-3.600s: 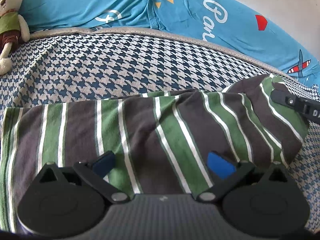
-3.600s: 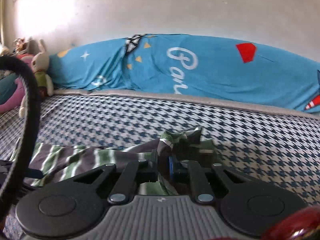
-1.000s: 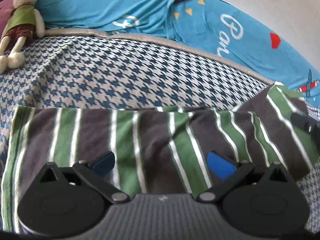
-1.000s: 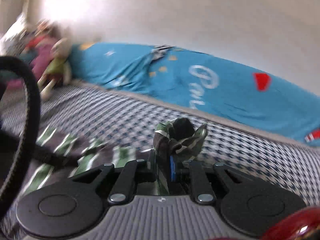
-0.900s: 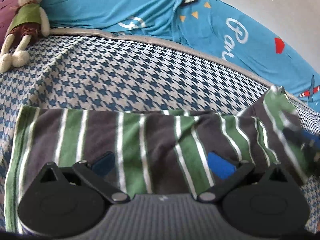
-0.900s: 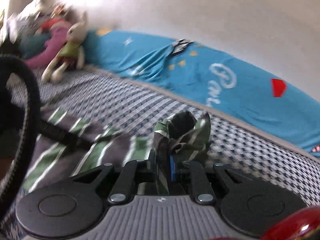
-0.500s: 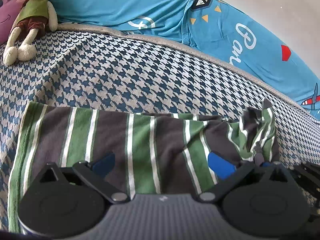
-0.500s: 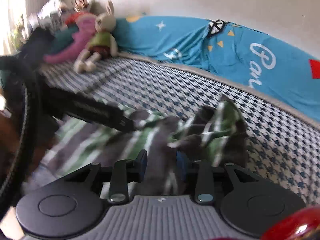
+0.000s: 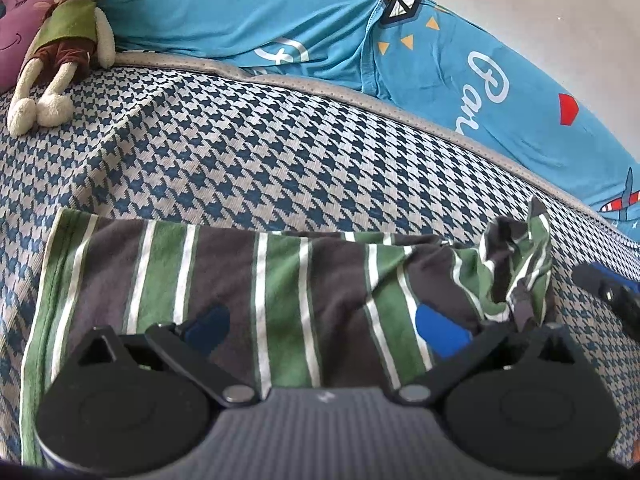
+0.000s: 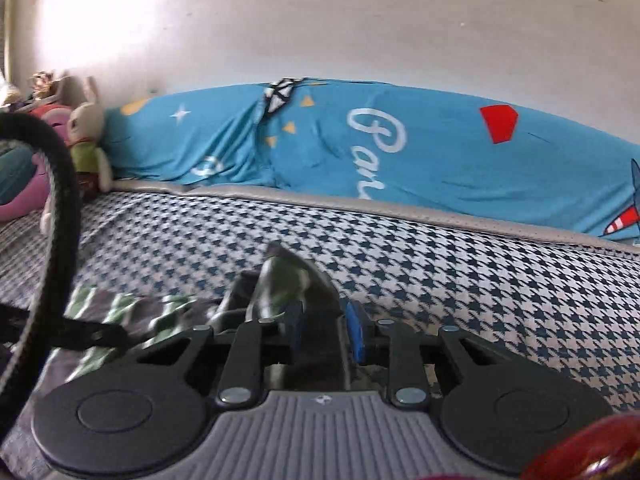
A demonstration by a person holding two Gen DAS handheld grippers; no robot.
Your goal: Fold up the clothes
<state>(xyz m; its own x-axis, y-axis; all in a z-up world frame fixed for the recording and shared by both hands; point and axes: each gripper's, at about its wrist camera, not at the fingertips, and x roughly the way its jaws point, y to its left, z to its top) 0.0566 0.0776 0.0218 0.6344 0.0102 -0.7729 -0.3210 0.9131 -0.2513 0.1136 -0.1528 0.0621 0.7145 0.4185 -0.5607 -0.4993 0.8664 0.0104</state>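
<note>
A garment with grey, green and white stripes (image 9: 280, 280) lies flat across the houndstooth bed cover (image 9: 280, 152). Its right end stands up in a crumpled bunch (image 9: 516, 264). My left gripper (image 9: 324, 330) hovers open just above the garment's near edge, with nothing pinched. My right gripper (image 10: 324, 332) is closing its jaws. The bunch (image 10: 288, 280) shows between its blue pads, but I see no pad pressing on it. In the left wrist view one right finger (image 9: 604, 286) stands just right of the bunch, slightly apart from it.
A blue printed sheet (image 9: 320, 32) runs along the wall at the back of the bed. A plush rabbit (image 9: 60, 40) and a purple cushion (image 9: 12, 32) sit at the back left. A black strap (image 10: 60, 208) loops at the left of the right wrist view.
The right gripper opened and let go of the lifted garment end, which now rests crumpled at the right. That gripper swung round and its jaws narrowed again. The left gripper stayed put.
</note>
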